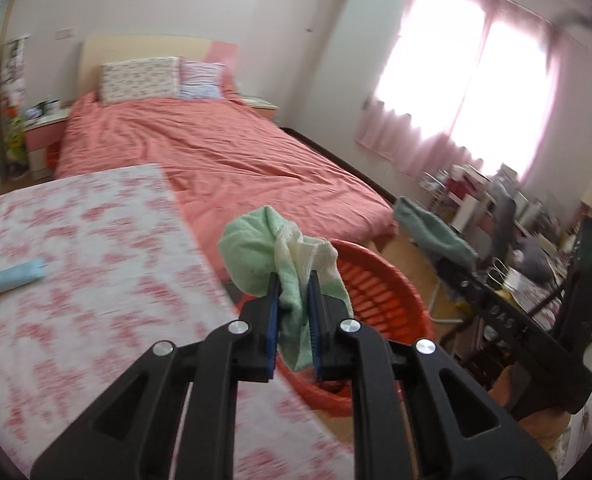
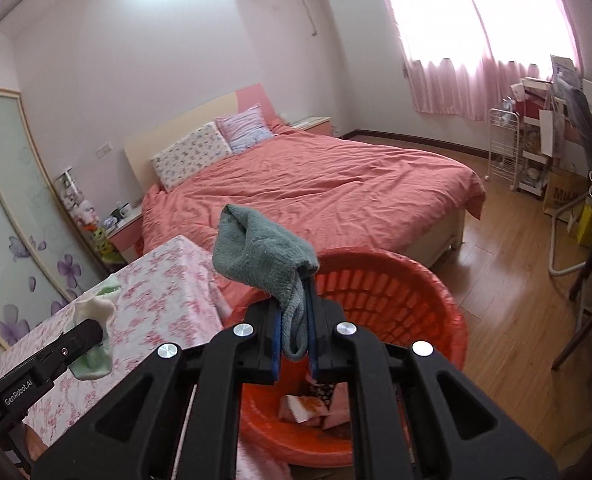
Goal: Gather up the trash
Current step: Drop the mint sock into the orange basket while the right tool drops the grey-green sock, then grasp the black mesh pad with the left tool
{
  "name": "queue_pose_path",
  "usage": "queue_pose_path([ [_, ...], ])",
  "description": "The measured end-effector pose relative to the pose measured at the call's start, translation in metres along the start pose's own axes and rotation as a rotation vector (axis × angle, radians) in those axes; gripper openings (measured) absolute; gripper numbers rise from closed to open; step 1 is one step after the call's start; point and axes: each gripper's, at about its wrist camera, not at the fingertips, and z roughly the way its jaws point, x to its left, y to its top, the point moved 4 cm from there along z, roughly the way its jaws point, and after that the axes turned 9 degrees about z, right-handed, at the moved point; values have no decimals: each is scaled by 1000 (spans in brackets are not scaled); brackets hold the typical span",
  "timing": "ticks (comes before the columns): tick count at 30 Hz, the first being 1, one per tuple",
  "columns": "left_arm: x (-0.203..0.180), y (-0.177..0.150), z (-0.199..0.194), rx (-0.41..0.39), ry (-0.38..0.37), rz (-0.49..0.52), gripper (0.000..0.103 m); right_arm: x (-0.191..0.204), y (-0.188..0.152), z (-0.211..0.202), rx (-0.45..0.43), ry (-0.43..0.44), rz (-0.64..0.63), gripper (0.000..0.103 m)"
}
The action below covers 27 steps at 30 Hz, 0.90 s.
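My left gripper (image 1: 292, 312) is shut on a light green and cream cloth (image 1: 256, 252), held above the edge of the flowered table, next to the red plastic basket (image 1: 379, 292). My right gripper (image 2: 294, 328) is shut on a grey-green cloth (image 2: 260, 256), held over the red basket (image 2: 407, 300). The basket stands on the floor between table and bed and holds some crumpled cloth pieces (image 2: 307, 404). The left gripper with its green cloth (image 2: 94, 320) shows at the left of the right wrist view. The right gripper's cloth (image 1: 427, 228) shows at the right of the left wrist view.
The table with a pink flowered cover (image 1: 76, 280) carries a light blue packet (image 1: 14, 276). A bed with a salmon cover (image 2: 315, 188) stands behind. A cluttered desk and shelves (image 2: 543, 144) line the right wall. Wooden floor (image 2: 507, 280) lies right of the basket.
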Motion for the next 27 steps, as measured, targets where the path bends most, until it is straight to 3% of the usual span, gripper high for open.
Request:
queue_pose_path([
  [6,-36,4,45,38,-48,58,17,-20,2,10,16,-6,28,11],
  [8,-40,1,61,59,-35,62,27,-23,2,13,35,7,29,12],
  [10,-38,-4,73,82,-20,57,40,-26,0,20,59,5,19,30],
  [12,-36,-8,77,95,-1,53,46,-30,-2,23,71,0,8,47],
  [15,-21,-15,79,117,39,39,51,-30,-11,25,91,-11,-4,53],
  [21,21,-31,55,120,155,44,61,-21,-18,21,106,-26,-42,55],
  [25,70,-45,20,114,294,42,70,-5,-25,24,121,-14,-92,56],
  [27,112,-52,2,121,387,14,73,7,-32,26,137,-4,-117,56],
])
